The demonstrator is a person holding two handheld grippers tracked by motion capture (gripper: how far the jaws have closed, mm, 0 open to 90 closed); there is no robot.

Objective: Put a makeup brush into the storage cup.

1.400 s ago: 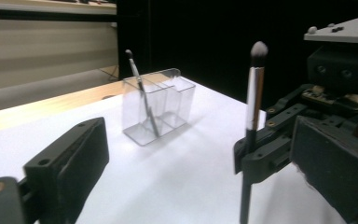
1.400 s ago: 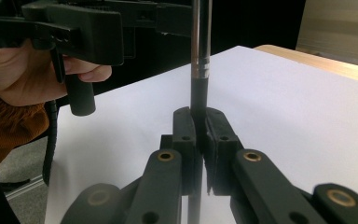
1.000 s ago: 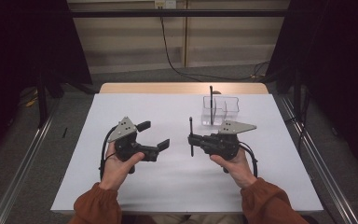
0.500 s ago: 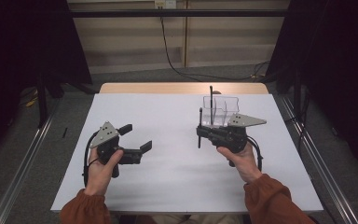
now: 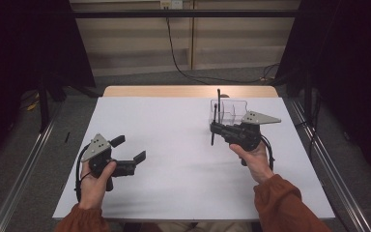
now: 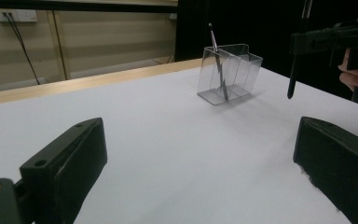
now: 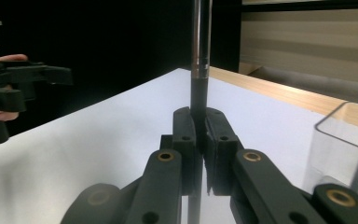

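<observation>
**A:** Where does the slim black pen [image 5: 214, 124] stand relative to the clear plastic compartmented holder [image 5: 230, 111]?

**B:** The right gripper [image 5: 215, 127] is clenched on the pen, with the jaws pinched tight around its barrel in the right gripper view [image 7: 199, 70]. In the high view the pen's long axis runs upright, roughly twelve to six, tip down and clear of the white table [image 5: 174, 145]. The holder lies at about one o'clock from the gripper, just beside it and a little farther up the table.

**A:** Is anything in the holder already?

**B:** Yes, one dark pen [image 6: 219, 63] leans in it, visible through the wall in the left gripper view.

**A:** And the other hand?

**B:** The left gripper [image 5: 128, 153] is released, its jaws spread wide with nothing between them. It sits well apart, at about eight o'clock from the holder. The right one is plainly the nearer.

**A:** So the coming move?

**B:** I'd judge a short carry toward one o'clock, keeping the pen upright, until its tip is over an open compartment, then lowering. The risk is clipping the holder's rim or the pen already in there.
</observation>
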